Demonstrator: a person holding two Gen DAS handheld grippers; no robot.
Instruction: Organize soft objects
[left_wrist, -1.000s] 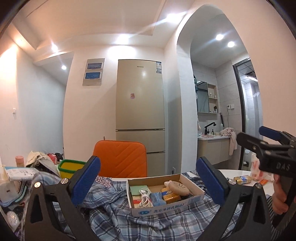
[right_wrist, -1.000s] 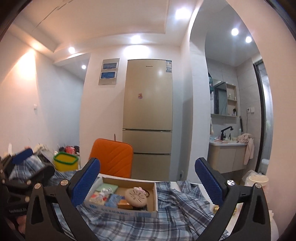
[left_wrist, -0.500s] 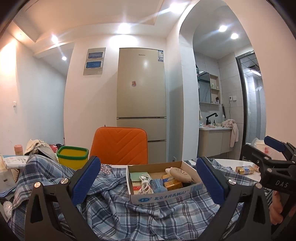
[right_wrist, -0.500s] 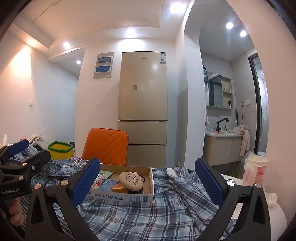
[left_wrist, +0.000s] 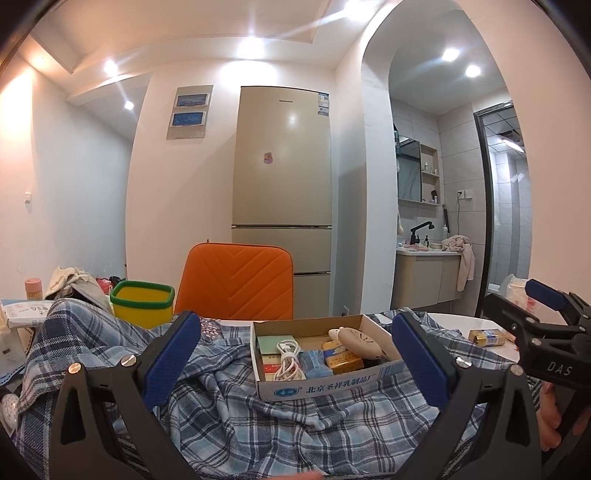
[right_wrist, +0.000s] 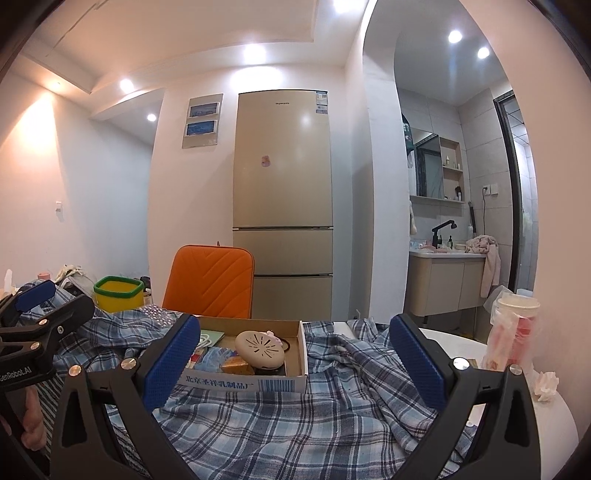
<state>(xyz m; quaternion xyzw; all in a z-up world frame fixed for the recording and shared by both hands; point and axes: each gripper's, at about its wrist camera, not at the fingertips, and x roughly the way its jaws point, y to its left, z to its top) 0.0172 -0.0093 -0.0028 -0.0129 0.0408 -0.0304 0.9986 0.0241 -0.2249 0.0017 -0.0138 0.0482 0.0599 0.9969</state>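
Observation:
A blue plaid shirt (left_wrist: 236, 417) (right_wrist: 295, 428) lies rumpled across the white table. On it rests an open cardboard box (left_wrist: 321, 384) (right_wrist: 258, 384) holding a white cable, small packets and a beige round device. My left gripper (left_wrist: 295, 354) hovers open over the shirt in front of the box, nothing between its blue pads. My right gripper (right_wrist: 295, 358) is open too, just above the shirt to the right of the box. Each gripper appears at the edge of the other's view, held by a hand.
An orange chair (left_wrist: 236, 284) stands behind the table, with a yellow bin (left_wrist: 142, 302) rimmed in green to its left. A cup in a plastic bag (right_wrist: 513, 328) and a crumpled tissue (right_wrist: 545, 384) sit at the table's right edge. Clutter fills the far left.
Both grippers have tilted down and drawn slightly closer to the shirt and box. The box and shirt have stayed where they were. Both jaws remain open.

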